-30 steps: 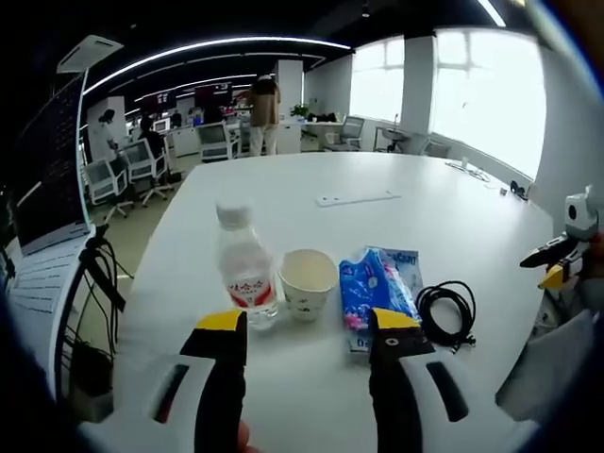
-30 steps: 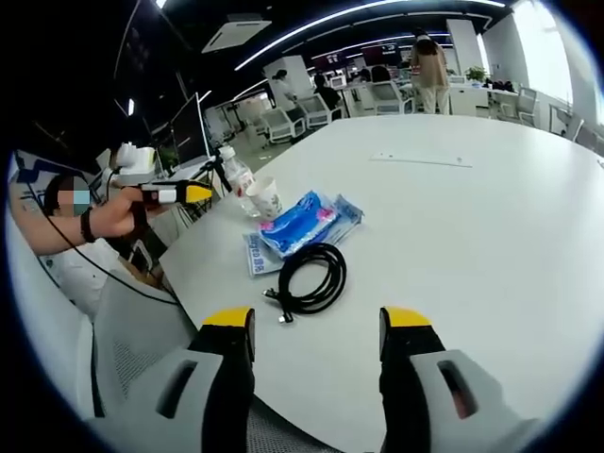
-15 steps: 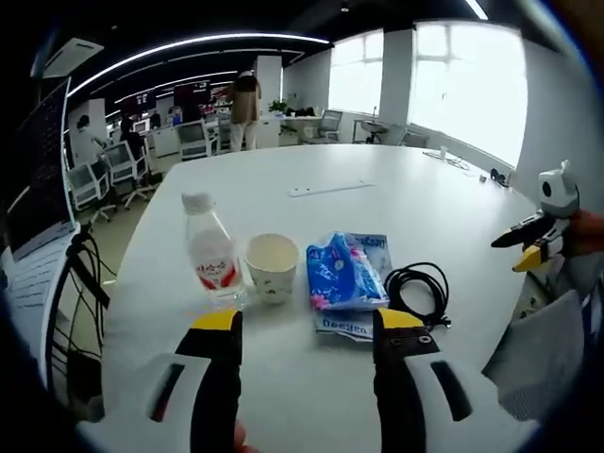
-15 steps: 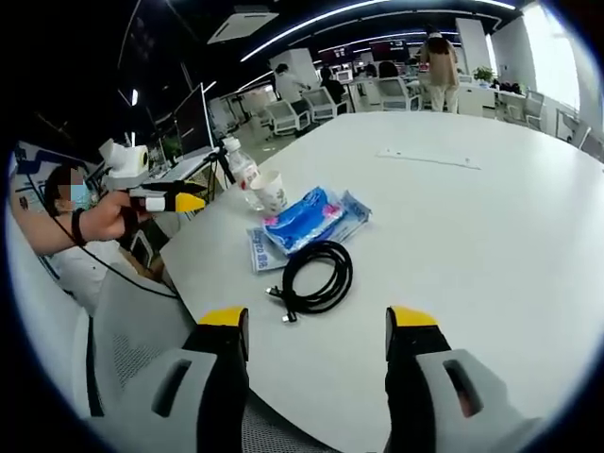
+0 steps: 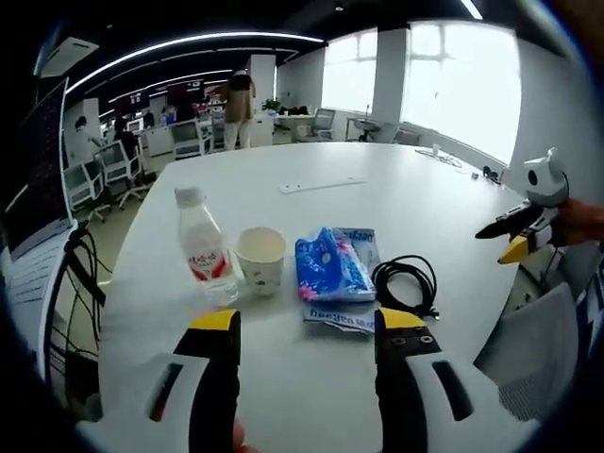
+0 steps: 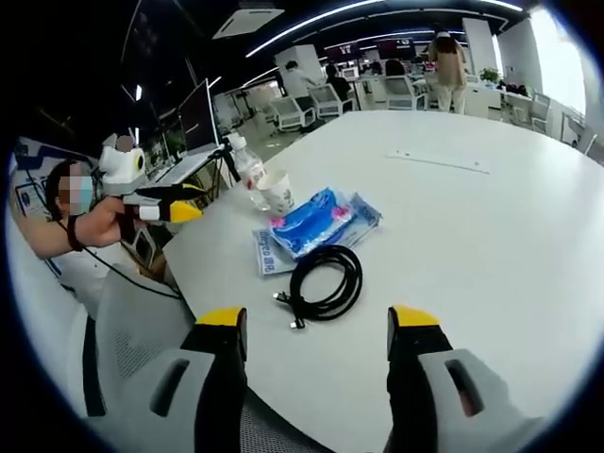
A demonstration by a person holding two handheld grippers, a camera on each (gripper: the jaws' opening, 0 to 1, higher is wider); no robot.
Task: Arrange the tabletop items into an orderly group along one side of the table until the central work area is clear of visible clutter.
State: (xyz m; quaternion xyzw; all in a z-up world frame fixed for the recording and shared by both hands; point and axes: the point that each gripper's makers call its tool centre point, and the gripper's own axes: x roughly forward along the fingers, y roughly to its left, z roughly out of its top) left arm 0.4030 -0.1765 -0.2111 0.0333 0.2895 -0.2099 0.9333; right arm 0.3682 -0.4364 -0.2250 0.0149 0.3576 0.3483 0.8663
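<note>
Open office, white round surface (image 5: 311, 179). Four items in row near edge: bottle (image 5: 204, 247), paper cup (image 5: 260, 259), blue wipes pack (image 5: 330, 271), coiled black cable (image 5: 406, 284).

Left gripper (image 5: 307, 326) and right gripper (image 6: 317, 321): fingers wide, holding nothing, short of row.

- Bottle: upright, likely slick, grip at body.
- Cup: upright, light, crushable, take rim gently.
- Pack: soft, flat, long axis running away from edge.
- Cable: floppy, pinch across the coil.

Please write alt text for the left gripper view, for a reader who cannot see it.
The open left gripper hovers over a white table, facing a row: water bottle, paper cup, blue packet, coiled black cable.
</note>
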